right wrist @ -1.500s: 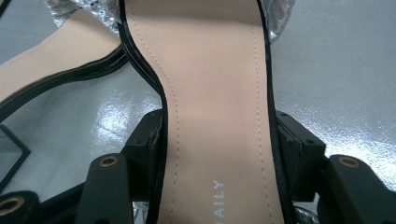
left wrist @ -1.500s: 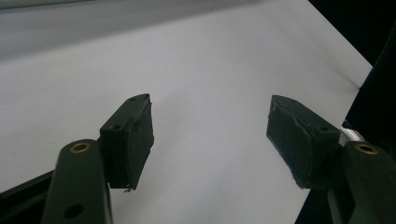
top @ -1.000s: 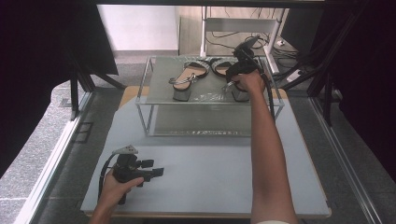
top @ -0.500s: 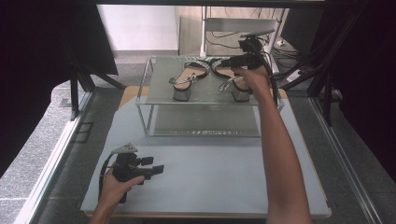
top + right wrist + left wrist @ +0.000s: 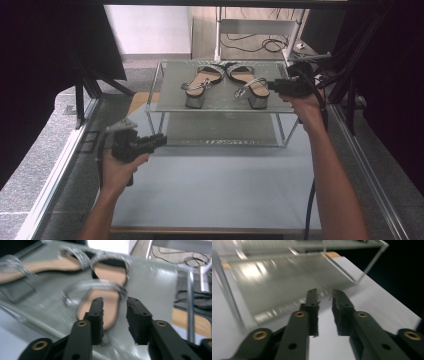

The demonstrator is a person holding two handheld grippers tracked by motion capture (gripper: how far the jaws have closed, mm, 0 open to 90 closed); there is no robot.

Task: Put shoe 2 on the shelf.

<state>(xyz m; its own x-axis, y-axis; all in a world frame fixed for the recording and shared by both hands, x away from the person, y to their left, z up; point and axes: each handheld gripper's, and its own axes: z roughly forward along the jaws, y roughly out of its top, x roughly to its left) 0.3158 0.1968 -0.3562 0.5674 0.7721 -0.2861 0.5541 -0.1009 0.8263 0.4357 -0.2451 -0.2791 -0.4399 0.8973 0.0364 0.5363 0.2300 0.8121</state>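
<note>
High view: right gripper (image 5: 272, 85) beside the right sandal (image 5: 248, 84) on the glass shelf (image 5: 220, 100), jaws just narrowed, nothing between them. Left gripper (image 5: 161, 140) likewise narrowed and empty. Approach the heel squarely before clamping.

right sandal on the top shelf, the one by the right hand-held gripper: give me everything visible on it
The right sandal is an open shoe with a tan insole, dark edge, glittery silver toe and ankle straps, and a blocky heel that looks clear or grey. It stands upright on the glass top shelf, heel toward the person, toe angled toward its mate until the toes nearly meet. The right hand-held gripper sits beside its heel; its jaws, which have just been closing, hold nothing.
</note>
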